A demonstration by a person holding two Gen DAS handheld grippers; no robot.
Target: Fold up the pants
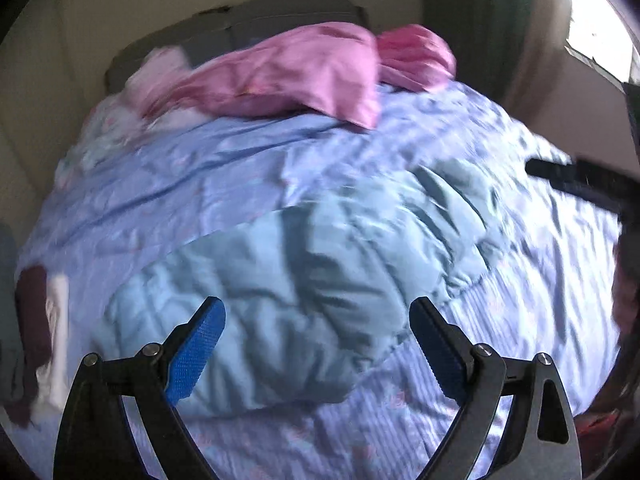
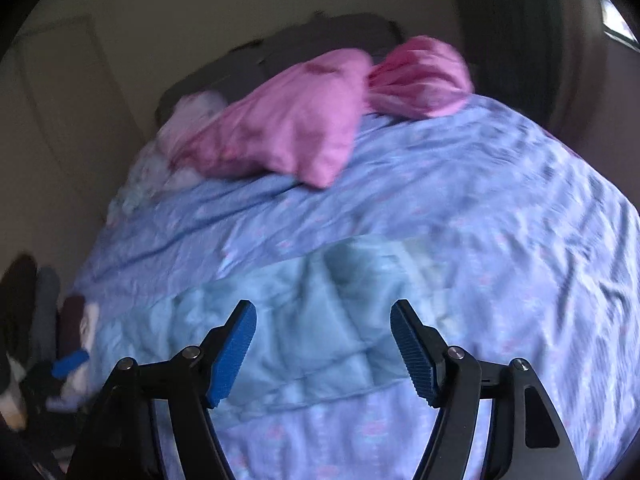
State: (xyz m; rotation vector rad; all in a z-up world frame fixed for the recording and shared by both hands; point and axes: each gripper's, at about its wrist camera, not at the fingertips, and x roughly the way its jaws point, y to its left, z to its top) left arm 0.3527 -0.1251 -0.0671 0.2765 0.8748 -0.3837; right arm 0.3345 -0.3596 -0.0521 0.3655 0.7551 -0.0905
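Light blue pants [image 1: 304, 276] lie crumpled and spread on a lavender patterned bedspread [image 1: 520, 280]. My left gripper [image 1: 318, 320] is open and empty, hovering above the pants' near edge. In the right wrist view the same pants [image 2: 320, 320] lie across the bed, and my right gripper [image 2: 323, 324] is open and empty above them. The right gripper's black body shows at the right edge of the left wrist view [image 1: 580, 184]. The left gripper's blue pad shows at the lower left of the right wrist view [image 2: 70, 362].
Two pink pillows [image 1: 288, 76] [image 2: 288, 128] lie at the head of the bed by a dark headboard [image 1: 256, 20]. Dark and white clothes [image 1: 40, 340] lie at the bed's left edge. A bright window [image 1: 596, 20] is at the upper right. The bedspread also fills the right wrist view [image 2: 520, 240].
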